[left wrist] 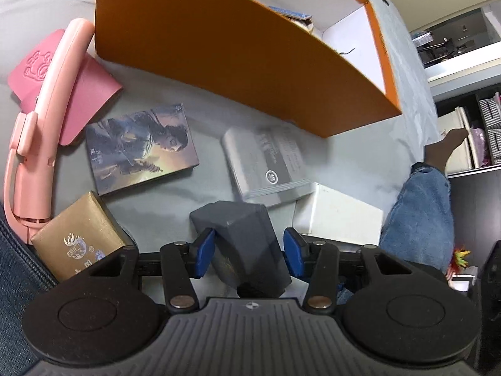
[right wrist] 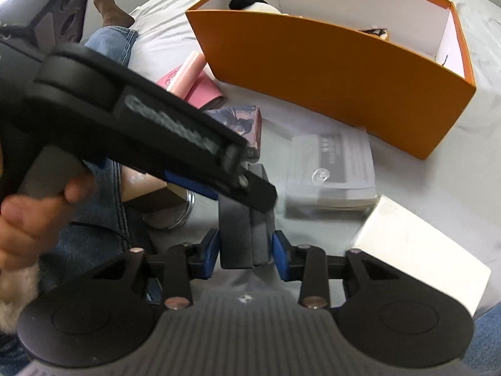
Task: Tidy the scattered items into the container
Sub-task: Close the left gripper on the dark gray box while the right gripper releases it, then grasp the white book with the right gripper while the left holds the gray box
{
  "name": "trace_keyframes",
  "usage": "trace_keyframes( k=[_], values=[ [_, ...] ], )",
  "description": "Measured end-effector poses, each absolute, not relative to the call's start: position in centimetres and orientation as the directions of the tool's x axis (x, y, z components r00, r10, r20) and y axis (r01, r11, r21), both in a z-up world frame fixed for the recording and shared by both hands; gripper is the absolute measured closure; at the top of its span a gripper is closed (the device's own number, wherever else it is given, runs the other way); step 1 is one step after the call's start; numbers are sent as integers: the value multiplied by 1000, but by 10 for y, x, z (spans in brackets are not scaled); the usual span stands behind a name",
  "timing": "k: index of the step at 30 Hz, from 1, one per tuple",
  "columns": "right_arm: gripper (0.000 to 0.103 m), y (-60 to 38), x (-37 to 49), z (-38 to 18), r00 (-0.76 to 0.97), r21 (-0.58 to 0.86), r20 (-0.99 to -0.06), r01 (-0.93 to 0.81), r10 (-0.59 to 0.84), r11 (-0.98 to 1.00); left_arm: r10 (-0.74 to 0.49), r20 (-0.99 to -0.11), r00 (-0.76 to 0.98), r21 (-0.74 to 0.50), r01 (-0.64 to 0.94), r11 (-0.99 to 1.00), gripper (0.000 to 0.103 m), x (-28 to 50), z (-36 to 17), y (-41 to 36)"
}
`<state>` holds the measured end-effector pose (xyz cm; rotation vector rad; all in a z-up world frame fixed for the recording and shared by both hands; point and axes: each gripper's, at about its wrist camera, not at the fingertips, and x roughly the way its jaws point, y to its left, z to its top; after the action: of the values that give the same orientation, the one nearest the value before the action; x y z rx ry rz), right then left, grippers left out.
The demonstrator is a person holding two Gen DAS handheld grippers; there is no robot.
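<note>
Grey bedsheet [left wrist: 200,194] carries an orange box [left wrist: 219,56] and scattered packets. Both the left gripper [left wrist: 249,250] and right gripper [right wrist: 245,250] pinch one dark grey block [left wrist: 247,244]. Only the left view shows the gold box [left wrist: 75,235]; the box's contents are mostly hidden.

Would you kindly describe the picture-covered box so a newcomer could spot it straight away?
Start at the big orange container on the grey sheet. On the sheet in front of its long wall, between the pink pouch and the grey book, lies the illustrated box. It alone carries a painted figure on its lid; its neighbours are plain or printed with text.
</note>
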<state>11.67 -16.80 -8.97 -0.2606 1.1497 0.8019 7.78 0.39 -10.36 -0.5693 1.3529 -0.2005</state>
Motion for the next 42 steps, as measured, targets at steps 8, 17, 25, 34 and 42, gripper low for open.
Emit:
trace_keyframes(
  k=[8,17,25,34,42],
  values=[
    [62,-164,116,-89,151,243,-876,-683,459,688,-409,-893,188,-444,-219,869,47,83,-113,-3],
    [58,-191,138,-77,216,202,-872,-659,439,725,-344,-900,266,-389,-140,910,61,83,-92,3],
    [55,-186,212,-105,219,203,-903,-541,370,816,-306,-890,338,-365,-126,923,62,92,-85,1],
    [34,-196,255,-146,58,362,-903,-434,427,825,-272,-886,376,-328,-92,940,62,94,-93,-5],
    [60,-194,241,-131,99,354,-894,-445,437,823,-287,-889,357,-336,-82,938,59,91,-96,-5]
  ],
)
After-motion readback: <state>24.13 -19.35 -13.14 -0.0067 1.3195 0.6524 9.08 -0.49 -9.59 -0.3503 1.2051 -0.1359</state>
